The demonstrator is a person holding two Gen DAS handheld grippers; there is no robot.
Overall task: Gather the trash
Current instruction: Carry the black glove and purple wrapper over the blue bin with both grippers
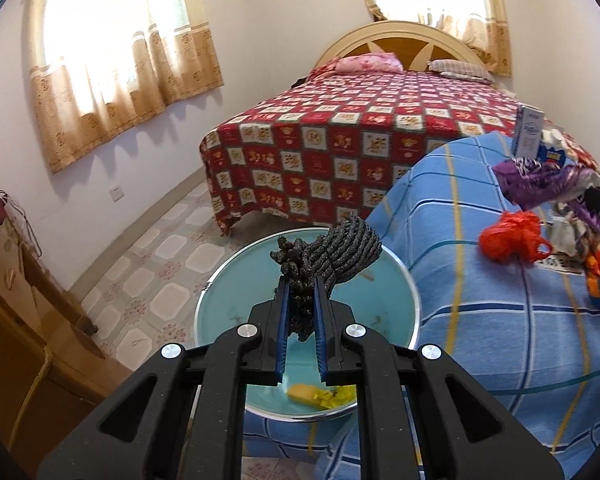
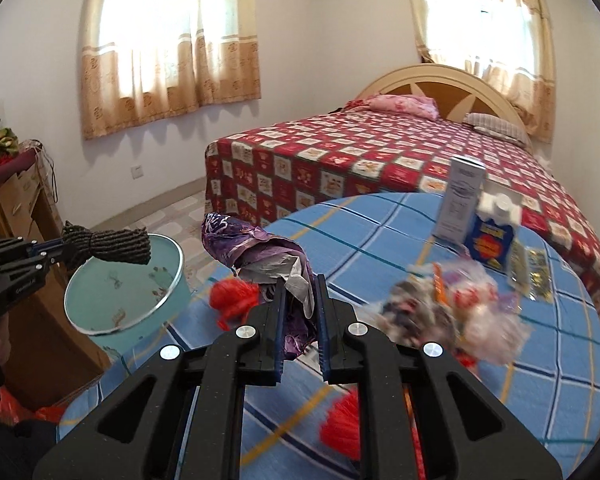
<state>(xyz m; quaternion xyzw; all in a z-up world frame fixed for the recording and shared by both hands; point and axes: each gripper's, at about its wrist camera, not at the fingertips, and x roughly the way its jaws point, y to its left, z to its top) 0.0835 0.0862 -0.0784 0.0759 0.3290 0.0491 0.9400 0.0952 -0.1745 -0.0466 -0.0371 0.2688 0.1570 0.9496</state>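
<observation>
My left gripper (image 1: 300, 280) is shut on a dark grey knitted bundle (image 1: 340, 250) and holds it over the teal bin (image 1: 404, 312). Yellow scraps (image 1: 320, 394) lie in the bin. In the right wrist view the left gripper (image 2: 56, 250) holds the bundle (image 2: 116, 248) above the bin (image 2: 172, 296). My right gripper (image 2: 300, 280) is shut on a purple wrapper (image 2: 256, 246) lifted above the blue checked table (image 2: 380, 220). The wrapper also shows in the left wrist view (image 1: 540, 180).
A red net bag (image 1: 512, 240), a pile of wrappers (image 2: 448, 312), a white box (image 2: 460, 204) and a blue carton (image 2: 492, 236) lie on the table. A red quilted bed (image 2: 380, 152) stands behind. A wooden cabinet (image 1: 12, 320) is at the left.
</observation>
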